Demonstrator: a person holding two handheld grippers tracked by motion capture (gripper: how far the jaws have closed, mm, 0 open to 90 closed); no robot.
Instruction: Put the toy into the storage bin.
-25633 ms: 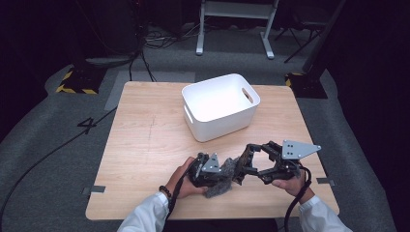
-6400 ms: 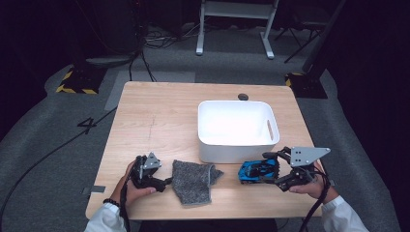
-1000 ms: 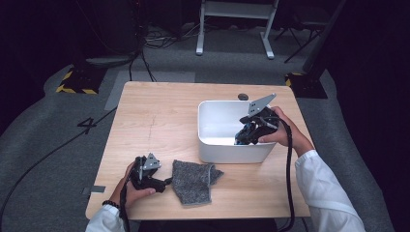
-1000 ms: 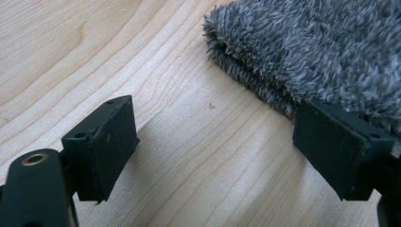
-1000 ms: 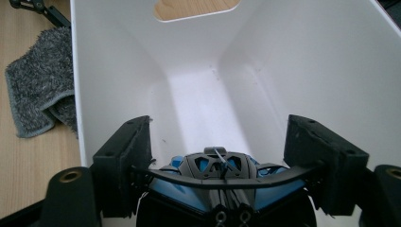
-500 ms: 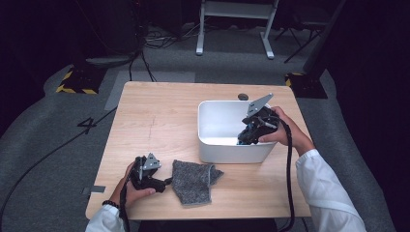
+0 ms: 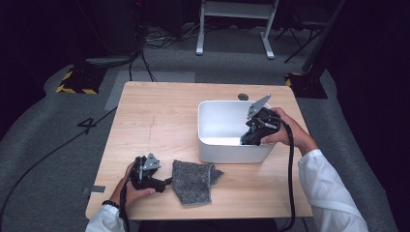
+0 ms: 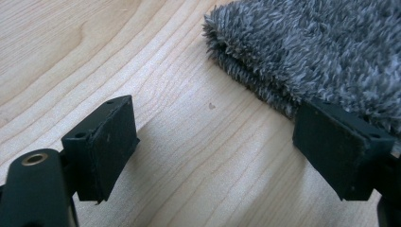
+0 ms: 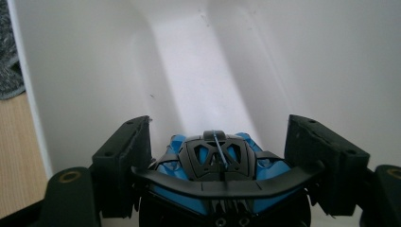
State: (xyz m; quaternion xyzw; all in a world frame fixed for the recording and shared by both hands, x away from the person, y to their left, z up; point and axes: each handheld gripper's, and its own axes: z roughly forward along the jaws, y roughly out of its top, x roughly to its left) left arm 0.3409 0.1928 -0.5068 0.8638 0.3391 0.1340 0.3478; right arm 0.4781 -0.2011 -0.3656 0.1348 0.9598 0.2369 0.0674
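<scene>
A blue and black toy car (image 9: 213, 161) sits between the jaws of my right gripper (image 9: 217, 165), which is shut on its sides. That gripper (image 7: 246, 139) reaches down inside the white bin (image 7: 227, 152), near its right wall, and the car hangs close to the bin's floor (image 9: 198, 71). On the table (image 7: 159, 116), my left gripper (image 7: 167, 181) rests at the front left, open, with bare wood between its jaws (image 8: 222, 146). A grey fluffy cloth (image 7: 193, 181) lies just to its right, and its edge (image 8: 321, 52) touches one jaw.
A small dark round spot (image 7: 243, 96) marks the table behind the bin. Cables trail from both grippers off the front edge. A strip of the cloth (image 9: 7, 61) and of the table shows past the bin's rim. Dark floor with cables and stands surrounds the table.
Some seconds ago the car sat on the table in front of the bin with my right gripper at it; now it is inside the bin. Over the last second nothing visibly moved.
</scene>
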